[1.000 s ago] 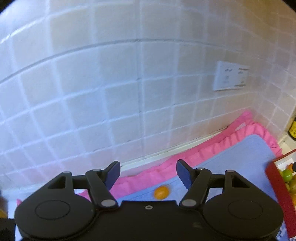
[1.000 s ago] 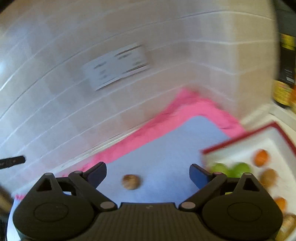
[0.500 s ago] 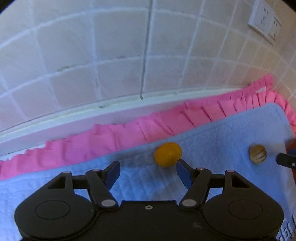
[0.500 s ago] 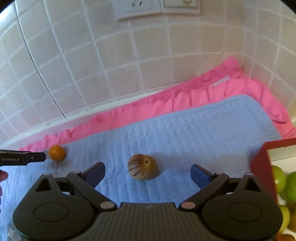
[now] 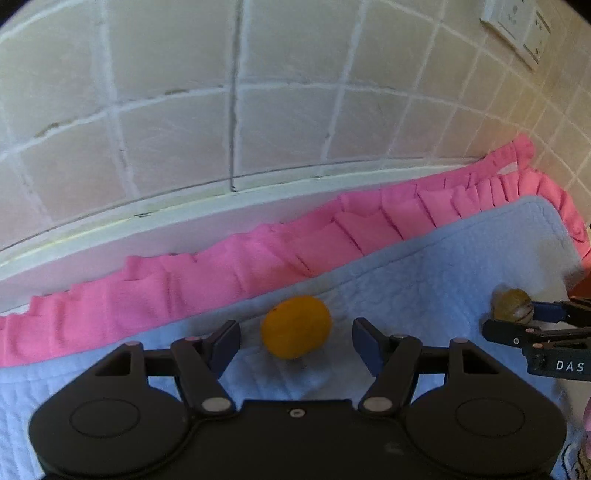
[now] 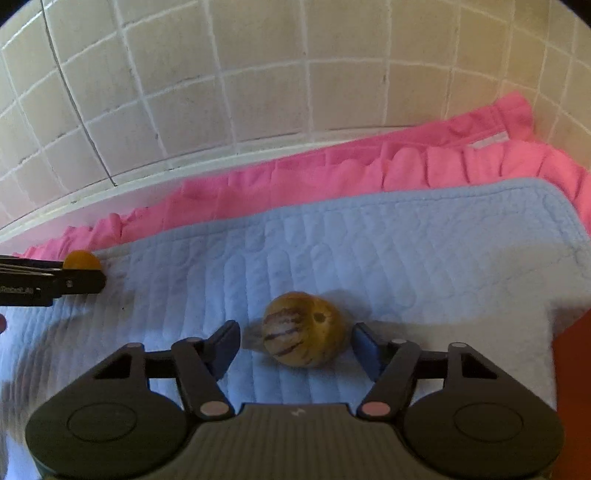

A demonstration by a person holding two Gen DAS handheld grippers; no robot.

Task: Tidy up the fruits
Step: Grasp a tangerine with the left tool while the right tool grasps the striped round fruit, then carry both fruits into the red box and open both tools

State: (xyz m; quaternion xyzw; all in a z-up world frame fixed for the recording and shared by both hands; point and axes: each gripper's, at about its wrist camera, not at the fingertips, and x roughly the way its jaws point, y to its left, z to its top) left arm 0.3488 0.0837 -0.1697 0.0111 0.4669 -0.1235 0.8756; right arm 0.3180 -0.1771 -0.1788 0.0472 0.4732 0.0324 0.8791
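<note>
Fruit lies between each pair of fingers, one piece per tool. Nearest, the left gripper [image 5: 295,336] has its fingers spread apart around a small orange fruit [image 5: 295,326], gaps showing on both sides, nothing touching yet. The right gripper [image 6: 295,341] is likewise spread wide around a yellowish striped fruit [image 6: 304,339] with purple streaks and a stem dimple; its right finger looks almost against the skin, though I cannot tell whether it touches.

Both fruits rest on a quilted blue mat [image 6: 406,251], well apart from each other, the orange one to the left near the mat's back edge. I'd judge both to be light and fairly firm, with smooth rounded skin that could roll or squirt out under an off-centre pinch. Taking hold across the widest part, low and level, seems safest, with a gentle squeeze so nothing bruises.

Count: two loose fruits, one orange and one striped; two grippers. At the right edge a strip of red [image 6: 572,350] shows, but I cannot tell what it belongs to.

Beyond the mat runs a pink ruffled cloth [image 5: 221,273] along a white ledge, then the tiled wall [image 5: 166,92] with one socket plate [image 5: 517,26] high to the right.
</note>
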